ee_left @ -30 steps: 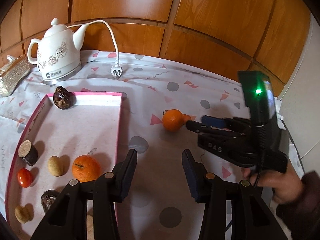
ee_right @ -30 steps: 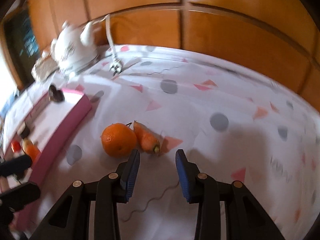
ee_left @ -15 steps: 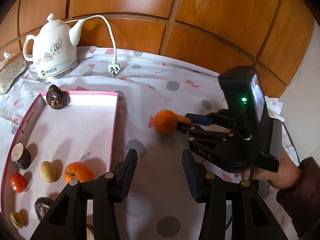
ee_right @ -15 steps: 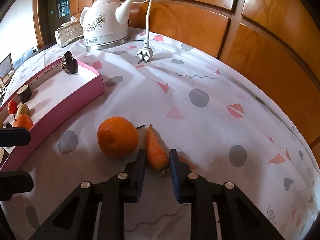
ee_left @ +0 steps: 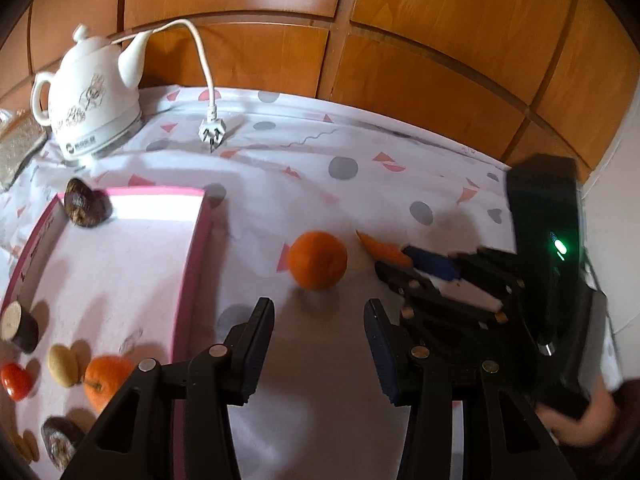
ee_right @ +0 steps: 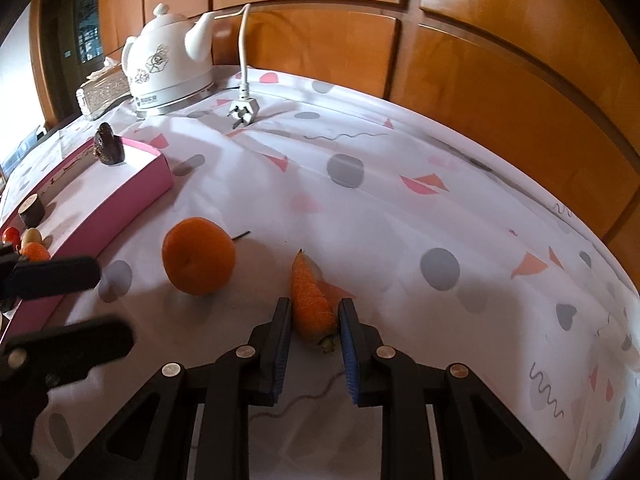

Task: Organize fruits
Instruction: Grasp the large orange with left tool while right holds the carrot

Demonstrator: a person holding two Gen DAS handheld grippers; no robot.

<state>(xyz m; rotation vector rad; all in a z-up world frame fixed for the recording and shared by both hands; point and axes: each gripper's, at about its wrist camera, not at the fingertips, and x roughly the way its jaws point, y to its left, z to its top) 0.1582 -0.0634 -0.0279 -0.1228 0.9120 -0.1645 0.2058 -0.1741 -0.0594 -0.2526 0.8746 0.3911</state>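
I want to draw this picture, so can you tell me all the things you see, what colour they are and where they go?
orange: 1, orange, on the cloth beside the tray
carrot: 1, orange, on the cloth between the right tongs' fingers
tray: 1, pink, left side of the table
small orange: 1, orange, in the tray
red fruit: 1, red, in the tray's near corner
other small pieces: several, brown and tan, in the tray
kettle: 1, white, back left
plug: 1, white, on the cloth by the kettle
tissue box: 1, silvery, left of the kettle
tablecloth: 1, white with grey dots and pink triangles
left tongs: 1, black, open, near the orange
right tongs: 1, black, closed around the carrot
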